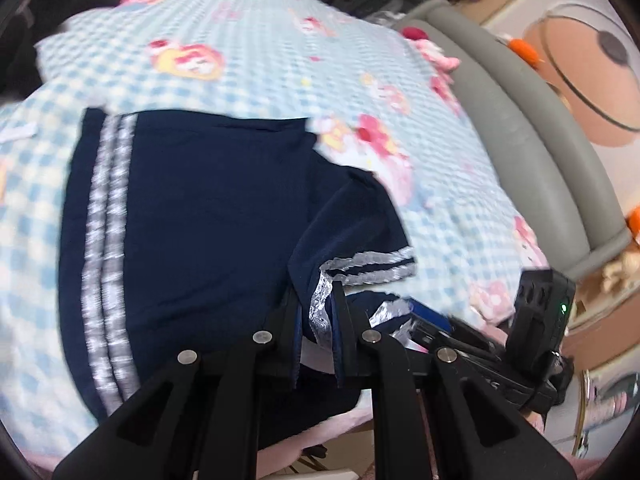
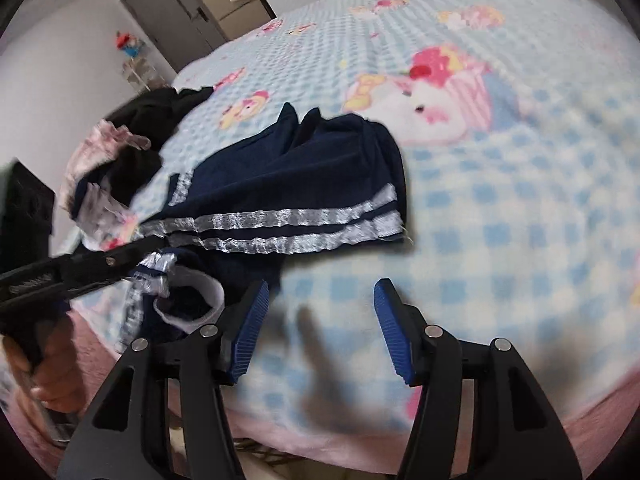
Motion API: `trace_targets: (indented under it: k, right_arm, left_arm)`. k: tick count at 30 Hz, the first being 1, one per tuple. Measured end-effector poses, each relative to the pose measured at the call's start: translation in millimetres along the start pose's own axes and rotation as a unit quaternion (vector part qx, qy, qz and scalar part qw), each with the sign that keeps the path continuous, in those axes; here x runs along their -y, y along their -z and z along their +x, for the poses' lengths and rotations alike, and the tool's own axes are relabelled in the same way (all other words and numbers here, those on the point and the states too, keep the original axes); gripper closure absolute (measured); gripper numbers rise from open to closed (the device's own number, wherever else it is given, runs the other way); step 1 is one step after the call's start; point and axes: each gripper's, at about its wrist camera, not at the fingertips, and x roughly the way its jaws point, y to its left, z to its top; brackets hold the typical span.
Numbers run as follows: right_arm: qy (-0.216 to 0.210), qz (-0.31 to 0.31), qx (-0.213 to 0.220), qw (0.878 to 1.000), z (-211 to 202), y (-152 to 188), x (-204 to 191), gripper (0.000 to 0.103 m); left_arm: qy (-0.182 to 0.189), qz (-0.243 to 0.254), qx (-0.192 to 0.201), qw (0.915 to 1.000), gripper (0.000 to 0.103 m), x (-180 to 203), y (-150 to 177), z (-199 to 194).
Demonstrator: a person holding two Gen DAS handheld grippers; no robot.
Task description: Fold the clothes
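A navy garment point(image 1: 200, 220) with two silver stripes lies flat on the blue checked blanket point(image 1: 260, 52). My left gripper point(image 1: 318, 300) is shut on a navy cuff with silver trim point(image 1: 360, 268), lifted at the garment's near right corner. In the right wrist view the same garment point(image 2: 304, 184) lies ahead and to the left. My right gripper point(image 2: 322, 284) hangs open over bare blanket point(image 2: 500, 220) just short of it, with nothing between its blue pads point(image 2: 252, 328). The left gripper point(image 2: 152, 246) comes in from the left onto the trimmed edge, held by a person's hand point(image 2: 52, 368).
A heap of black and pink clothes point(image 2: 120, 152) lies at the blanket's far left corner. A grey padded bed frame point(image 1: 520, 120) runs along the far side. A pink sheet point(image 2: 320, 432) marks the near edge of the bed. A grey door point(image 2: 172, 12) stands beyond.
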Motion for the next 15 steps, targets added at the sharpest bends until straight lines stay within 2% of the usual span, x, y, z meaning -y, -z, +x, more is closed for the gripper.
trace_targets:
  k: [4,7,9,13,15]
  right_arm:
    - [-0.026,0.035,-0.005,0.999,1.2,14.5,17.4,0.046]
    - [-0.043,0.037,0.013,0.998,-5.5,12.4,18.4,0.046]
    - [-0.052,0.04,0.019,0.998,-5.0,10.8,17.9,0.044]
    - [-0.048,0.014,0.019,0.999,1.3,7.4,-0.5,0.043]
    - [-0.049,-0.007,0.018,0.999,3.8,7.9,-12.3,0.043]
  left_arm:
    - [0.008,-0.015,-0.013,0.9998,0.09,-18.2,7.1,1.1]
    - [0.038,-0.03,-0.013,0.9987,0.089,-26.3,9.1,-1.4]
    - [0.058,-0.04,-0.005,0.9975,0.084,-28.3,7.9,-4.7]
    - [0.056,-0.03,-0.003,0.998,0.084,-21.7,6.2,-6.7]
    - [0.068,-0.028,-0.003,0.9973,0.084,-18.2,7.1,-10.0]
